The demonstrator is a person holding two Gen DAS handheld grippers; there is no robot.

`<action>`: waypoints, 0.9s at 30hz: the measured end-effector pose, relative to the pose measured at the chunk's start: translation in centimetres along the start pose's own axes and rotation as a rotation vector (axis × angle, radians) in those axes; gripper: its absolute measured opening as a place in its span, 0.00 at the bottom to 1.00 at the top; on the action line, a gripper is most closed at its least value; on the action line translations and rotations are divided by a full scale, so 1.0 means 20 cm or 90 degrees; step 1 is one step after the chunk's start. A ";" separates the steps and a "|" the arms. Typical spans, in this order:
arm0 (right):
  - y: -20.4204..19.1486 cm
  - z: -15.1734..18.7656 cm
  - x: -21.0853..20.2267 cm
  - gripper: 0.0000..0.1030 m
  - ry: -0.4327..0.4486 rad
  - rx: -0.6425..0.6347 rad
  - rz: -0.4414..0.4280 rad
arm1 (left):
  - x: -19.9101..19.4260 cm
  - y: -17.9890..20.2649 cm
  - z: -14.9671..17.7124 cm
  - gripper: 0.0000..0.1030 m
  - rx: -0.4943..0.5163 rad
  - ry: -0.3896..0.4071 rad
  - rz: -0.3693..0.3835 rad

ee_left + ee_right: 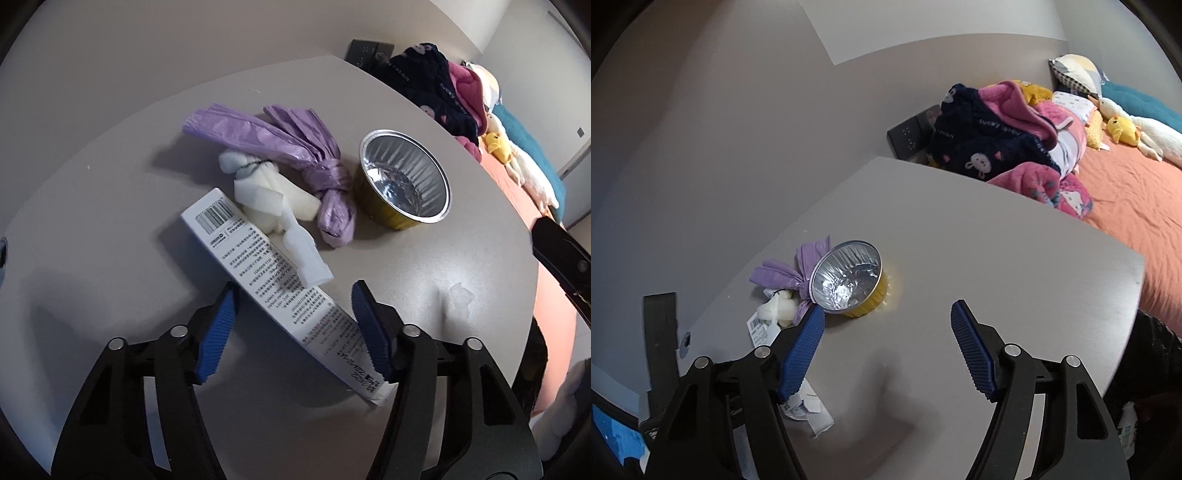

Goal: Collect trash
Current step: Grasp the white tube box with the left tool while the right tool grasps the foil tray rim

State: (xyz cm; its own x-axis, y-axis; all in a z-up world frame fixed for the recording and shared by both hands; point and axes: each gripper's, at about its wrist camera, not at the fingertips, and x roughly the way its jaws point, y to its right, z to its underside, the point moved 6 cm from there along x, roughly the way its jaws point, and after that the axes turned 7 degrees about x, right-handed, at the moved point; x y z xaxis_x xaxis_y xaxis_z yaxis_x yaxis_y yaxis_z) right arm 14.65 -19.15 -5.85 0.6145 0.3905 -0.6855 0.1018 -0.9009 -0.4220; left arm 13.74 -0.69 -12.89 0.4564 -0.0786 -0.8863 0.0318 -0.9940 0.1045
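Observation:
On the grey table point(110, 240) lie a long white printed box point(273, 284), a crumpled white foam wrap point(273, 203), a knotted purple plastic bag point(314, 162) and a gold foil cup point(402, 181). My left gripper point(293, 295) is open, its blue fingers on either side of the box's near half, not closed on it. My right gripper point(888, 314) is open and empty above the table, near the foil cup point(849, 284). The purple bag point(790, 277), foam point(777, 308) and box end point(809, 410) show at the left of the right wrist view.
A bed with an orange sheet point(1126, 199), piled pink and navy clothes point(993, 133) and plush toys point(1123, 129) lies beyond the table's right edge. A dark wall socket point(910, 136) sits behind the table. A small pale smear point(461, 295) marks the tabletop.

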 end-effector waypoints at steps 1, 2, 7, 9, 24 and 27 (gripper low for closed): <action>-0.01 0.00 0.03 0.66 -0.006 -0.001 -0.001 | 0.00 -0.01 0.00 0.56 0.000 0.001 -0.001; -0.01 0.00 0.05 0.65 -0.010 -0.001 -0.003 | -0.01 -0.02 0.00 0.54 -0.002 0.001 0.001; -0.04 -0.01 0.14 0.61 -0.028 -0.003 -0.003 | -0.02 -0.07 0.00 0.48 -0.010 0.005 0.018; -0.05 -0.01 0.17 0.61 -0.032 -0.005 -0.001 | -0.03 -0.10 0.01 0.48 -0.014 0.004 0.020; -0.08 0.00 0.42 0.35 -0.085 0.002 0.025 | -0.09 -0.22 0.11 0.37 -0.056 -0.001 0.032; -0.08 0.01 0.45 0.22 -0.098 0.006 0.018 | -0.10 -0.23 0.12 0.35 -0.060 -0.001 0.034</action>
State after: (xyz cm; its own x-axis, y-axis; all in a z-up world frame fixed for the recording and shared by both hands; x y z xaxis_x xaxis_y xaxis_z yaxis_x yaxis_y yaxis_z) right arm 19.81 -14.16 -11.38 0.4893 0.3906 -0.7797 0.0786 -0.9102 -0.4066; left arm 10.48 3.89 -12.62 0.4587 -0.1319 -0.8788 0.0905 -0.9769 0.1938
